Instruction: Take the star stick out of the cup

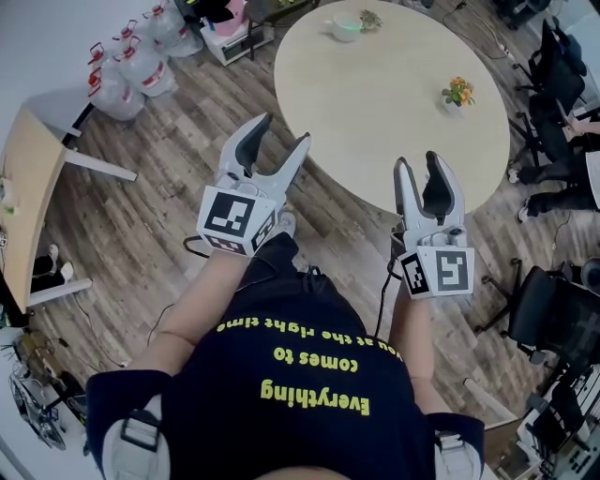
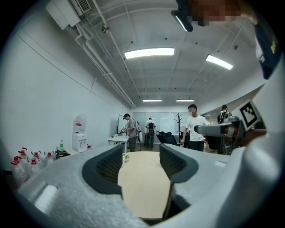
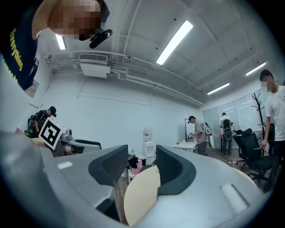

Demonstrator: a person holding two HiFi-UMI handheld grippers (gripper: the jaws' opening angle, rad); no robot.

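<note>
Jaws apart and empty, the left gripper (image 1: 283, 129) and right gripper (image 1: 418, 159) hover at the near edge of the round table (image 1: 375, 103). The star stick (image 1: 459, 88), a small orange blur, stands in its cup (image 1: 455, 101) on the table's right side, well apart from both grippers.

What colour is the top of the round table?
The table top is a pale cream; the head view shows it best.

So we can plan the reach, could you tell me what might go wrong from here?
The cup sits at the round table's far edge, well beyond the open, empty left gripper and right gripper, so a long reach may tip it. The right one could clip the small flower pot.
</note>
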